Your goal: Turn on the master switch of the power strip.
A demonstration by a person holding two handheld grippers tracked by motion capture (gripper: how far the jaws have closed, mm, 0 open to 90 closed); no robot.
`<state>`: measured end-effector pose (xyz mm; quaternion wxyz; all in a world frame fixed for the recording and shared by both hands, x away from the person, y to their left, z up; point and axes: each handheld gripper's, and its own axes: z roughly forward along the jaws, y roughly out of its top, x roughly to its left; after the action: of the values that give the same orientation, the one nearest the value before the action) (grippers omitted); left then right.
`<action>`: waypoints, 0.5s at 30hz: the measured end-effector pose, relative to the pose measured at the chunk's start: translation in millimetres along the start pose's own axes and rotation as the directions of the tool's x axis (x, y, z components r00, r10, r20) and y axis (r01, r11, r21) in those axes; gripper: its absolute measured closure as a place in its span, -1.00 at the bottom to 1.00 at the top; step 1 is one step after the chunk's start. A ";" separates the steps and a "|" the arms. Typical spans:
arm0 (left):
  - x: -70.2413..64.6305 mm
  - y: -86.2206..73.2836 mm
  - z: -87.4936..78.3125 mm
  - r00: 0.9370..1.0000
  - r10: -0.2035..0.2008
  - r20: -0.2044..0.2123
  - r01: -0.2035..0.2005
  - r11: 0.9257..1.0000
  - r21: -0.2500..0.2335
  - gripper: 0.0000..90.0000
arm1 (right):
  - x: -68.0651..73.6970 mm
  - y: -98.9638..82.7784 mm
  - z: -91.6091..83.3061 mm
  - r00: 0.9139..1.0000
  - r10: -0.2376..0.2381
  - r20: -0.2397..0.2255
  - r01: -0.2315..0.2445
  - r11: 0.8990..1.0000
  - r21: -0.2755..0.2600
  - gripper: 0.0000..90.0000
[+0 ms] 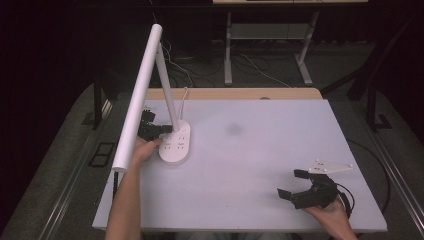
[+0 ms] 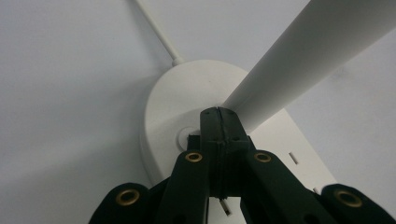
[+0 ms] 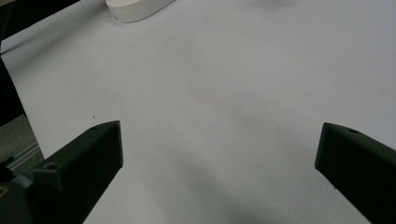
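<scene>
A white desk lamp [image 1: 175, 142] was seen standing at the left of a pale table [image 1: 260, 150], its long light bar slanting up and toward the near-left. The left gripper [image 1: 159, 131] was pressed against the lamp's oval base [image 2: 173, 107], jaws brought fully together with nothing between them, the tips resting at a round button [image 2: 186, 136] beside the arm's foot, apparently so that the switch could be pushed. The right gripper [image 1: 296, 185] was held idle at the near right, well apart, jaws spread wide and empty.
</scene>
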<state>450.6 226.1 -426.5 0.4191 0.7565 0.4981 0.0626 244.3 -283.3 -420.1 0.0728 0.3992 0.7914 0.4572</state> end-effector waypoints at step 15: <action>4.9 3.6 -4.0 1.000 -0.018 -0.021 0.018 1.000 -0.005 1.00 | -2.4 0.1 1.5 1.000 0.014 -0.001 -0.014 1.000 0.005 -0.99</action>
<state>453.5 231.9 -423.0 0.4162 0.7503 0.5091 0.0682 246.6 -284.0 -421.4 0.0681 0.4045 0.7898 0.4561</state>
